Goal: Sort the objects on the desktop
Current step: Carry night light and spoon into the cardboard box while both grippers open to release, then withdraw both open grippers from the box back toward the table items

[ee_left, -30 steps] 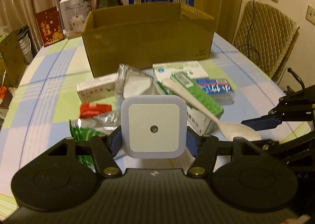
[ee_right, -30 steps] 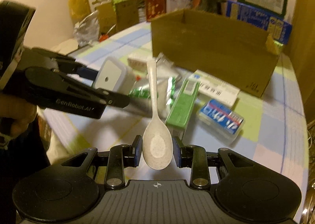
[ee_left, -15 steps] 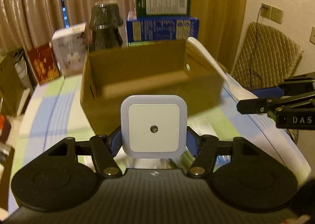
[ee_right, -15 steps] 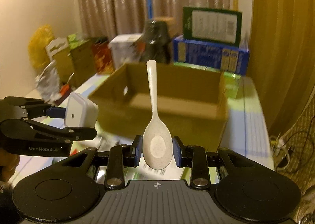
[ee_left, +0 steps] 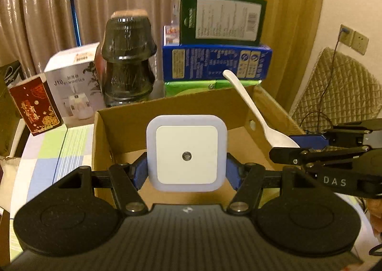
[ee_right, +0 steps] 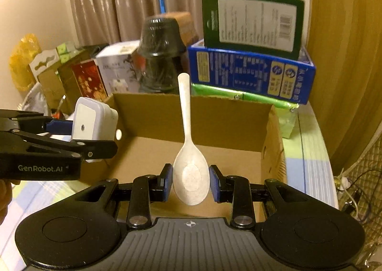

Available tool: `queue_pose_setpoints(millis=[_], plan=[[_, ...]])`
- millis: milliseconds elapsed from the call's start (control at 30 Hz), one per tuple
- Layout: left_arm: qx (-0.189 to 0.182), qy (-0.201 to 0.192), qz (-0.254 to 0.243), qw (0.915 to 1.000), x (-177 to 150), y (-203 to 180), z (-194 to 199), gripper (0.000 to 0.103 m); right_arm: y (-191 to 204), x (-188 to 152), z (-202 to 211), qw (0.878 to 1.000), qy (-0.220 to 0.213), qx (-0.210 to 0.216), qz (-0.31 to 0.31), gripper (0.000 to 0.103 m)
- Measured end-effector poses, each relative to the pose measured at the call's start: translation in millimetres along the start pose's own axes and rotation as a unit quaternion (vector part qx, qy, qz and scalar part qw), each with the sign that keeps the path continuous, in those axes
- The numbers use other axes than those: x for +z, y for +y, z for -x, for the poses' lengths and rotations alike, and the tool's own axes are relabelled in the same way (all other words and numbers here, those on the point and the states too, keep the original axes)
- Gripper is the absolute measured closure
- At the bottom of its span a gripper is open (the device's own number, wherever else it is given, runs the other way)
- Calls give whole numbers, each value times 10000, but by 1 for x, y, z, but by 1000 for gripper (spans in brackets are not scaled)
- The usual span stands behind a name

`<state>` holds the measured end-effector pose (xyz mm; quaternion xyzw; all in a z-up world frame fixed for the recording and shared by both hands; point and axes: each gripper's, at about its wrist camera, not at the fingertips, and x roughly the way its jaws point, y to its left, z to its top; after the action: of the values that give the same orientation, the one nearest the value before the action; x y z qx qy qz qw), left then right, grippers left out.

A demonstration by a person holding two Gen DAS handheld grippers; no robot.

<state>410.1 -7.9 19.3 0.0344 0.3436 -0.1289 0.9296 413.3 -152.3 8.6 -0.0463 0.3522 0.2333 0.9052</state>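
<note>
Your left hand-held gripper (ee_left: 186,170) is clamped on the white night light (ee_left: 186,153), and your right hand-held gripper (ee_right: 190,184) pinches the white spoon (ee_right: 188,151) by its bowl, handle pointing to 12 o'clock. Both hang over the open cardboard box (ee_right: 214,113), whose floor lies straight ahead and below each load (the drop is down, not forward). Seen from the left wrist, the spoon sits at 2 o'clock, so the right side is nearer the box's right wall.
</note>
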Motion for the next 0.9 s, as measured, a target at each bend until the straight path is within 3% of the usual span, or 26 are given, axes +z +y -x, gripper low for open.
queue_pose_setpoints(millis=[167, 233, 333, 567, 733, 900], plan=[[30, 120, -29, 9999, -3, 6, -29, 42, -8, -3, -23, 9999, 4, 44, -127, 72], [81, 130, -31, 9999, -4, 7, -38, 41, -10, -6, -28, 9998, 23, -39, -184, 49], [83, 160, 76, 9998, -6, 12, -40, 41, -13, -12, -18, 9995, -150, -51, -289, 46], [93, 80, 248, 9996, -24, 26, -6, 41, -6, -26, 30, 9974, -482, -130, -512, 41], [183, -51, 241, 9995, -39, 28, 36, 35, 15, -43, 77, 9958, -665, -27, -621, 24], [295, -73, 239, 9993, -62, 28, 84, 28, 44, -76, 125, 9946, -770, 49, -696, 14]])
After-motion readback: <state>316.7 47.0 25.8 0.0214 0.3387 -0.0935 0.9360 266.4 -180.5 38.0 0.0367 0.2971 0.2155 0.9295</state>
